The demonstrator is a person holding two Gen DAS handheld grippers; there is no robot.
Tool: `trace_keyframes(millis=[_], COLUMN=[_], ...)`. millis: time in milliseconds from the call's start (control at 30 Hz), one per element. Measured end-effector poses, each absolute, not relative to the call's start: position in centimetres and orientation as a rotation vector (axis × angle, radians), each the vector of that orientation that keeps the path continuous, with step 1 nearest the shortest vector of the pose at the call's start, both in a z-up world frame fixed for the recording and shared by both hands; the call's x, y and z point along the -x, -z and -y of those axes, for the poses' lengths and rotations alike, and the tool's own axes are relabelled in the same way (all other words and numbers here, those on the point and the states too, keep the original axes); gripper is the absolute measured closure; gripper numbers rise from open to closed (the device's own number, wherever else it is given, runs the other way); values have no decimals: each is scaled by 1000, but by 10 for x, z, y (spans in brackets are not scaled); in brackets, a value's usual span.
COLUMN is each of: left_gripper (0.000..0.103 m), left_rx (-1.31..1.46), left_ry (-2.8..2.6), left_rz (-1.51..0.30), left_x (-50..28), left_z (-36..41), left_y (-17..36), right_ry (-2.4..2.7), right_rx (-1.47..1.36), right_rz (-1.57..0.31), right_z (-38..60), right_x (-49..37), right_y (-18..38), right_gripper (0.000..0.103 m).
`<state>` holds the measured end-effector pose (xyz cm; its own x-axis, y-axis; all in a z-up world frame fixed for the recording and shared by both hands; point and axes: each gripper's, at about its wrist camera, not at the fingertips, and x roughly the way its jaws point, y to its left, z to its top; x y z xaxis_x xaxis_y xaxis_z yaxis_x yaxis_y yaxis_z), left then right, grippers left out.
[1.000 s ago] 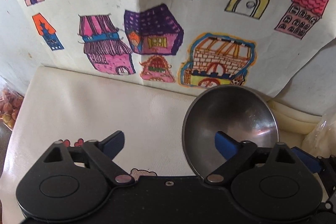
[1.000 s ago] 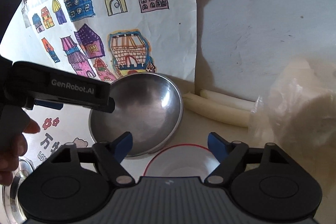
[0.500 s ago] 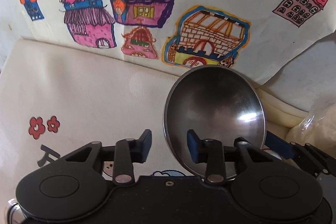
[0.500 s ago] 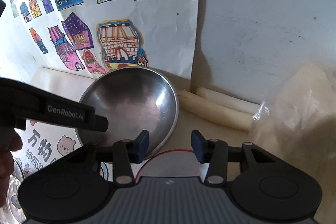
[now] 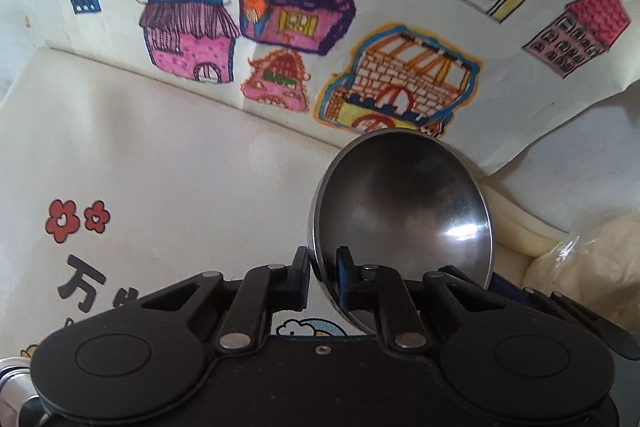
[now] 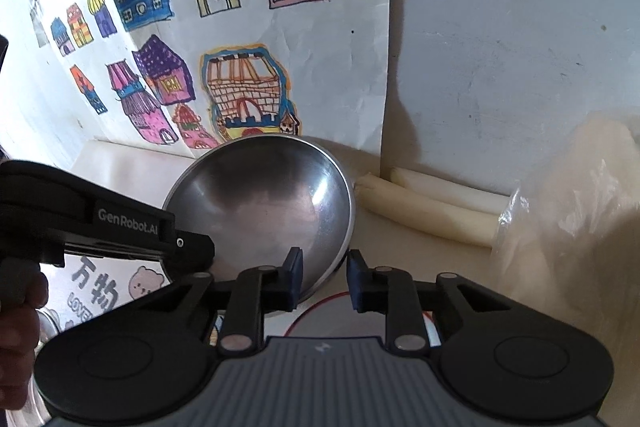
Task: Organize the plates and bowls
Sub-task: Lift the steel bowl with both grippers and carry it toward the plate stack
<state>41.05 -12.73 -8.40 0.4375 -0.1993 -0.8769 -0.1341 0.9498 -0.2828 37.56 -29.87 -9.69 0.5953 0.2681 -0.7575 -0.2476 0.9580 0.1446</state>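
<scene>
One steel bowl (image 5: 404, 219), tilted and with nothing in it, sits in front of the house drawing (image 5: 280, 19). The left gripper (image 5: 322, 281) has just been closing its jaws, which now clamp the bowl's near rim. The right gripper (image 6: 322, 277) has been closing too; its jaws straddle the opposite rim, contact unclear, above one red-rimmed white plate (image 6: 340, 319).

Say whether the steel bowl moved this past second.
No. In the right wrist view the steel bowl still lies beside the end of the white roll.
</scene>
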Motion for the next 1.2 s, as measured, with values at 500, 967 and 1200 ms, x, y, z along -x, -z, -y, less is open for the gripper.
trace_keyframes(millis=[500,967,1200], left_gripper=[89,89,89], left_rx=[344,351,341], left_ry=[84,175,225], left_rz=[-983,-976,-985], left_x=[-371,-301,-266], left_z=[107,95,85], left_y=[34,15,14], right_ry=[-309,-257,-218], right_rx=[-12,-15,-24], right_rz=[-771,-754,-744], right_z=[294,284,275], right_x=[-341,-262,-214], right_y=[50,26,21], right_gripper=[77,77,77])
